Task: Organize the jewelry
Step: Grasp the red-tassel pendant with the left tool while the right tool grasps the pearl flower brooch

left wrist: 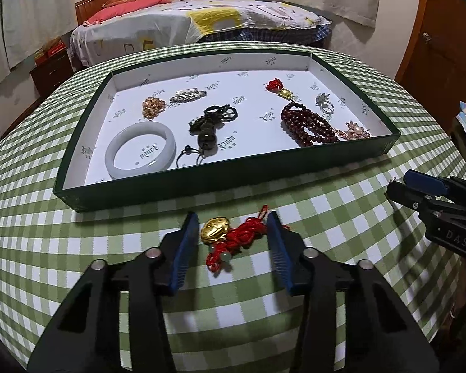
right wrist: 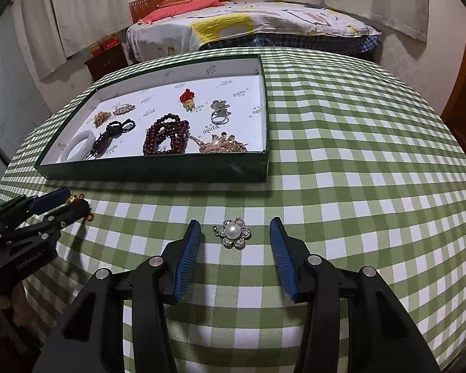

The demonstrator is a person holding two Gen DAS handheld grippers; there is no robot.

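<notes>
On the checked cloth before the tray [left wrist: 77, 199], the left gripper [left wrist: 233, 236] brackets the gold charm [left wrist: 214, 233], jaws apart but nearly touching its red cord, while the right gripper [right wrist: 236, 242] straddles the pearl brooch [right wrist: 233, 232] wide apart, both presumably lined up for pickup.

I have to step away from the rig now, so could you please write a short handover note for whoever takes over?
Left gripper: jaws around the gold charm with red cord on the tablecloth, not clearly gripping.
Right gripper: open, pearl flower brooch between its fingers, untouched.
Done: bangle, dark red bead strand, ring and other pieces lie in the green tray.
Left: move charm and brooch into the tray.
</notes>
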